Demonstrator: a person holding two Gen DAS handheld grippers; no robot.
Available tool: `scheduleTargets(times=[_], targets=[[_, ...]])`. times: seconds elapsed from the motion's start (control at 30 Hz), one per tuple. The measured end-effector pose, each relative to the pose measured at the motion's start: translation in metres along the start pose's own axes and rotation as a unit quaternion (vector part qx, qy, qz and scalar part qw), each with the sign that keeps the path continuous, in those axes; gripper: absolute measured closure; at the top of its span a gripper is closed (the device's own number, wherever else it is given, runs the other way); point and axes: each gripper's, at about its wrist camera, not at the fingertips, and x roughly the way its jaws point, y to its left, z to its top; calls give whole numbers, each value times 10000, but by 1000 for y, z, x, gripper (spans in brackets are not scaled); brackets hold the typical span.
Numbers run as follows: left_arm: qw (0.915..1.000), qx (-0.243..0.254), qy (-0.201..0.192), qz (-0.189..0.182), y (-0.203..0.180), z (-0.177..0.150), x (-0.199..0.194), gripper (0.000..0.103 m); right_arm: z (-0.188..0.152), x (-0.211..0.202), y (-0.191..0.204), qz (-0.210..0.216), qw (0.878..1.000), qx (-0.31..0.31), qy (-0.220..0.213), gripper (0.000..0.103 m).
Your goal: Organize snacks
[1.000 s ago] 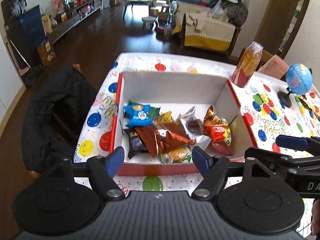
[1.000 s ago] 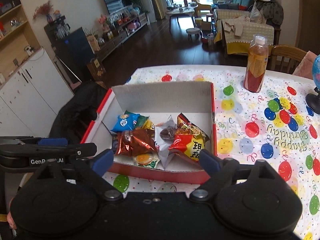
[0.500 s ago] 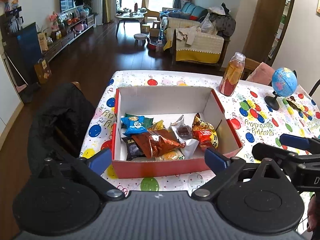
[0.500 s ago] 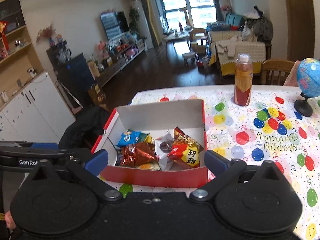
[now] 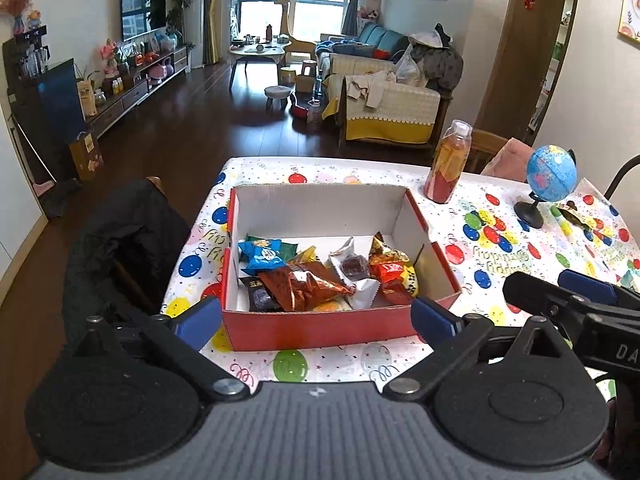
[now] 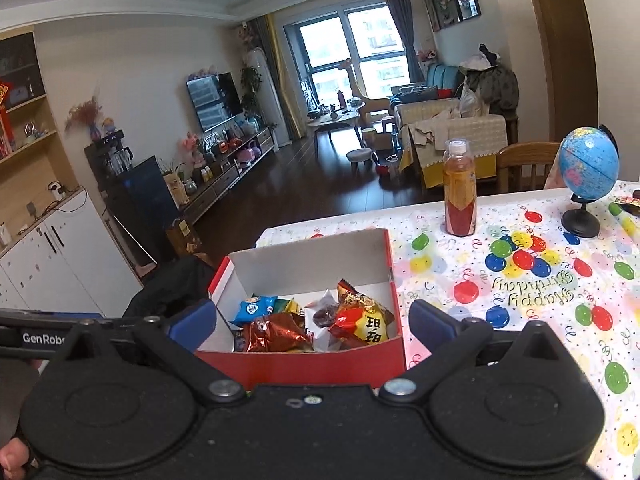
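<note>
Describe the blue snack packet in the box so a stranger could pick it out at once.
Start at the red cardboard box with white inner walls on the balloon-print tablecloth. Look in its far-left corner: the small blue snack packet lies on top of the pile, partly over a green packet. It is the only blue wrapper among brown, orange and white ones.

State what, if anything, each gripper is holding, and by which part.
Nothing is held. The left gripper and the right gripper are both open and empty, short of the red cardboard box of wrapped snacks.
</note>
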Motion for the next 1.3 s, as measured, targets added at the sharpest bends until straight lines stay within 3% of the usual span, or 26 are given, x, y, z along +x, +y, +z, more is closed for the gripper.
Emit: scheduleTargets(times=[0.3,1.3], targets=[[9997,-90,-151,146,-3,-3,-8,2,-2,-6,6,-251,9995,-212,-46,0],[9992,-189,-228,260,-6,-3,-15,2,-2,-6,5,-413,9987,-292,-44,1]])
